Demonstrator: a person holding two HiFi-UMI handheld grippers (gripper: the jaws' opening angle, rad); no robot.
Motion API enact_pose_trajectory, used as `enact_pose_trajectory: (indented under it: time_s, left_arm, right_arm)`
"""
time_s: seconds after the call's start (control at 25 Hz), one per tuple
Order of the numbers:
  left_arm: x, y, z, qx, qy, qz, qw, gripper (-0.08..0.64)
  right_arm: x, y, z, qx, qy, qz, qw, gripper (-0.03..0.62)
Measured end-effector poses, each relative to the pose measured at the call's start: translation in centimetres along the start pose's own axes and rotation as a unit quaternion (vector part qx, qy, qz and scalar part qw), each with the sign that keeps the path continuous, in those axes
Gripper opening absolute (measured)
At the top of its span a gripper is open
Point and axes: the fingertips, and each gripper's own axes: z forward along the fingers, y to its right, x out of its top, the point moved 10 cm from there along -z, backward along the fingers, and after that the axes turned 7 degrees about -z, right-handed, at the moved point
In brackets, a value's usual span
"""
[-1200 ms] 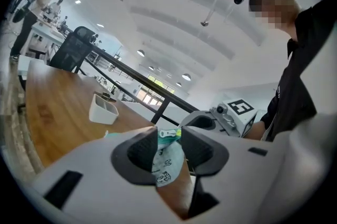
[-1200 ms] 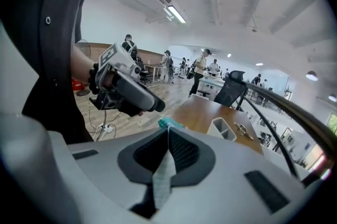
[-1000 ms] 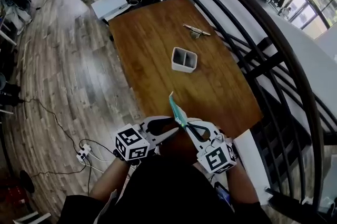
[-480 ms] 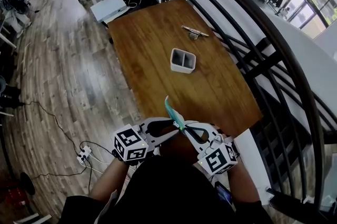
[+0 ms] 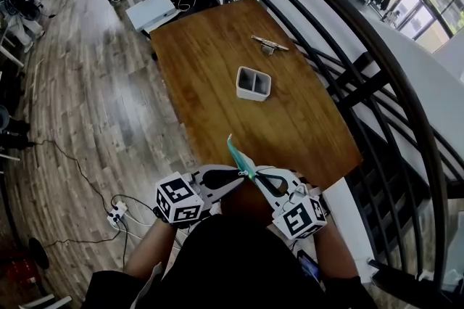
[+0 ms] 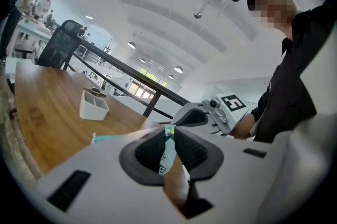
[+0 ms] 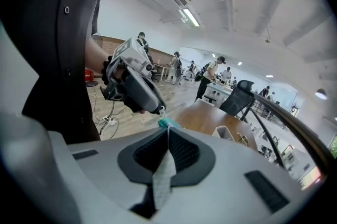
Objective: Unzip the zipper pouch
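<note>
The right tool (image 7: pixel 167 131) clamps the pouch (image 5: pixel 238 153) as an anchor; the left tool (image 6: pixel 169 132), just closing, pinches its end alongside, probably to pull it open.

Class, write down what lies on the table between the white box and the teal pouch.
Nothing lies there. The head view shows only bare wooden table between the white box and the teal pouch.
</note>
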Motion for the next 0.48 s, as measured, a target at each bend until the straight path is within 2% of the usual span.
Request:
enact_pose_trajectory:
  time_s: [0.16,0.32,0.48]
  left_arm:
    - [-0.02,0.13,0.51,0.010,-0.015,0.022,0.9996,0.055]
    - [0.18,-0.06,0.76,0.009,-0.016,0.011,0.9998,0.054]
    - [0.14,-0.16,0.78,0.011,-0.020,0.006,0.9997,0.018]
  right_arm:
    - [0.17,0.05,0.31,0.002,-0.005,-0.007,1.000,0.005]
    - [-0.05,0.14,0.20,0.006,-0.006,-0.009,1.000,0.005]
    - [-0.22,-0.15,0.12,0.006,-0.006,-0.010,1.000,0.005]
